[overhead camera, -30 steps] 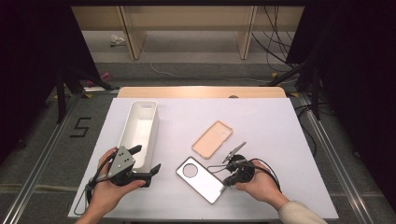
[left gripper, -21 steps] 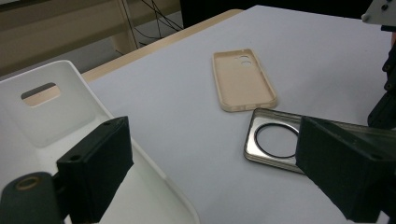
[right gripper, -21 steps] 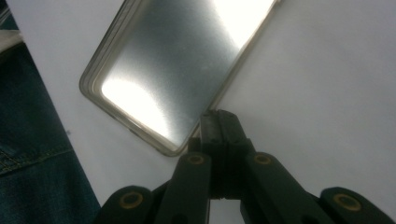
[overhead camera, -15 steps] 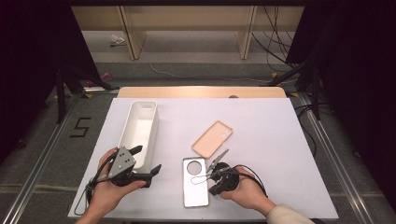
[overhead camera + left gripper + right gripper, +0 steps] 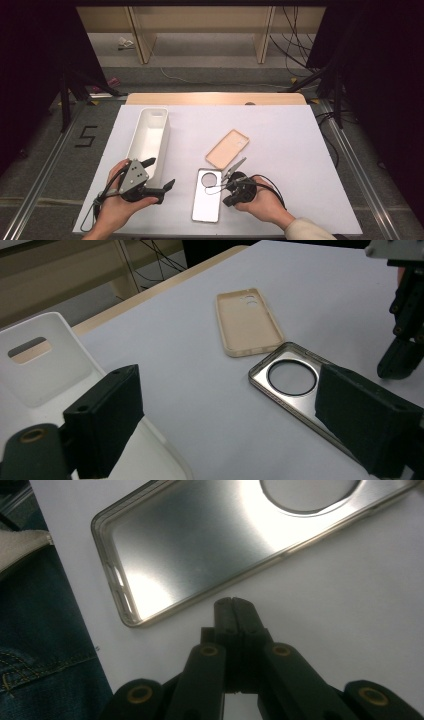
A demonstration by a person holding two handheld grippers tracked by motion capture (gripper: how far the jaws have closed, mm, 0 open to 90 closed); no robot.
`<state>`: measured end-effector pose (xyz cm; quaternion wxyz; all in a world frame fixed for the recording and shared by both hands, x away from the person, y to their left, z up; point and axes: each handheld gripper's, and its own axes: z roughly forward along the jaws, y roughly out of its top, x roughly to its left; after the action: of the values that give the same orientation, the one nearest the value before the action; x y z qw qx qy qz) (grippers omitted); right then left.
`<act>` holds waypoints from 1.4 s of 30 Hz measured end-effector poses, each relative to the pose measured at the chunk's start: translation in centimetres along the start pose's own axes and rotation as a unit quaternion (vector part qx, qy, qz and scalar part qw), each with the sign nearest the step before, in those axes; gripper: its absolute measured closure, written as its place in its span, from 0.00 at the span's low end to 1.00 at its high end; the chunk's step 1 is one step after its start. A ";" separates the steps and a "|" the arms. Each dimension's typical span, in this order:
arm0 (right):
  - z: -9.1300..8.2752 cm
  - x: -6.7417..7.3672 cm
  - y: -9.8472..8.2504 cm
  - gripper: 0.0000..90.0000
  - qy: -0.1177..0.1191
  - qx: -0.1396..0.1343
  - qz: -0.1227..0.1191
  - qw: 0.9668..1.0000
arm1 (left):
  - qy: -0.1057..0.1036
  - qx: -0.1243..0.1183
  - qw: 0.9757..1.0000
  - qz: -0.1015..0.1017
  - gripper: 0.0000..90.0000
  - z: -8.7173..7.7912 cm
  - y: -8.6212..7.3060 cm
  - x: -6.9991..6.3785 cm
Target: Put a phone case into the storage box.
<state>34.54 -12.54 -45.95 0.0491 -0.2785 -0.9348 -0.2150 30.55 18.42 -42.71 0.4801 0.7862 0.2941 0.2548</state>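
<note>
— From the high view we see the silver phone case (image 5: 207,196) lying flat near the front edge of the white table (image 5: 300,150), between our two hands. The right gripper (image 5: 226,186) sits just beside its right edge, and the tan case (image 5: 228,148) lies just behind it.

— The right gripper view adds what we miss from above: the right gripper (image 5: 233,602) has its jaws clenched together with nothing between them, tips just off the silver phone case (image 5: 200,545), apart from its rim.

— And the left gripper (image 5: 225,415) stands released, jaws wide, the white bin (image 5: 45,370) just beside one of them.

— Against a second ago, we find the silver phone case turned from a slant to lie straight, front to back, and our right hand shifted leftward. The left hand has stayed put.
</note>
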 end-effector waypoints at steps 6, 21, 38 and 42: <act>-1.8 -1.2 -0.8 0.87 -0.029 -0.031 0.004 0.999 | -0.028 0.017 0.999 0.034 0.17 0.2 0.3 -1.0; -6.8 -4.7 -5.0 0.30 -0.076 -0.151 0.030 0.985 | -0.135 0.102 0.975 0.141 0.18 2.6 1.1 -4.1; -9.6 -7.5 -9.1 0.24 -0.103 -0.230 0.080 0.964 | -0.189 0.170 0.941 0.225 0.21 5.5 2.2 -6.1; -9.7 -7.6 -9.2 0.24 -0.102 -0.233 0.083 0.964 | -0.200 0.186 0.928 0.252 0.22 6.1 2.6 -6.6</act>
<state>35.67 -27.46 -42.26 -0.0946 -0.3797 -0.8325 -0.3921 30.64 9.11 -43.63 0.2945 0.9441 0.0261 0.1458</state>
